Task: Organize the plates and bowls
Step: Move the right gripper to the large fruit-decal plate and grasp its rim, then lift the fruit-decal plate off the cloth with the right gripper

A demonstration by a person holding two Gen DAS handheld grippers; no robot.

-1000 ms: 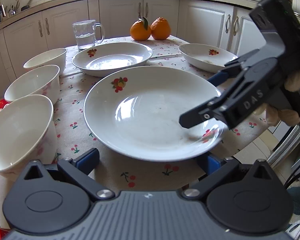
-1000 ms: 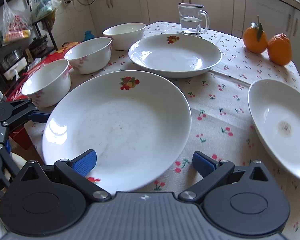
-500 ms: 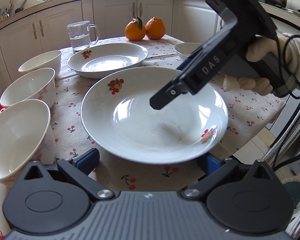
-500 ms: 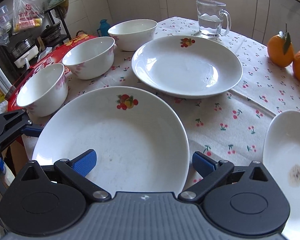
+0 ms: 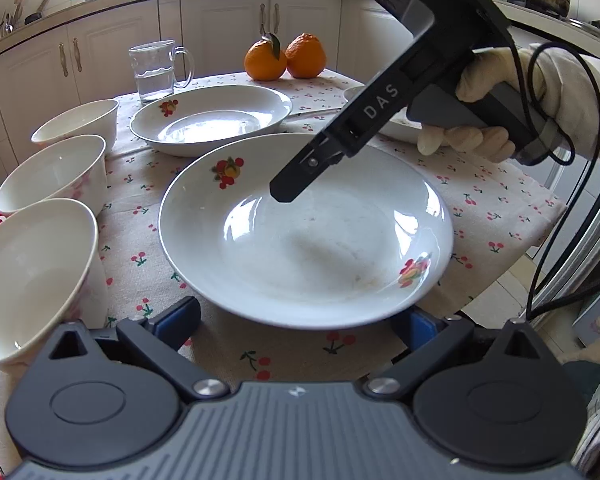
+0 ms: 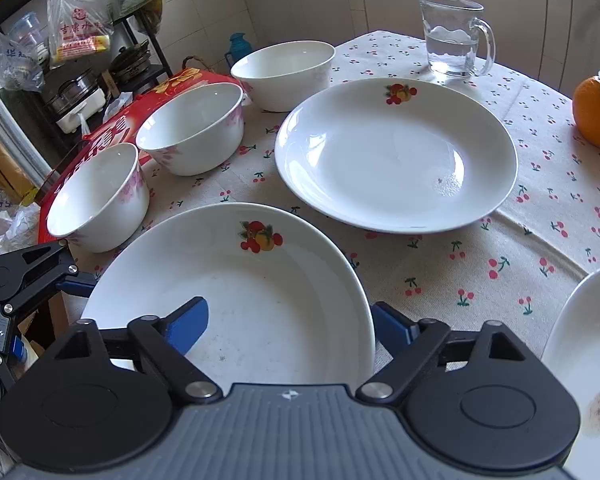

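Near plate: white glazed ceramic plate with fruit print (image 5: 306, 236), stiff, slippery, breakable.
Hold: by its rim.
Left tool (image 5: 300, 320): closing, rim between, untouched.
Right tool (image 6: 290, 324): closing astride the right rim.

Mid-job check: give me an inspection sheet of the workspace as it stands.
Surface: table under cherry-print cloth.
Job's things: near white fruit-motif plate; second plate behind it; third, stained plate at right; three white bowls in a row, left.
Clutter: glass mug of water; two oranges.
Grippers: left gripper closing, straddling near plate's edge; right gripper closing, one finger over that plate, one outside its rim.
Cables: black cable at the gloved hand.
Surroundings: white cabinets; cluttered shelf.
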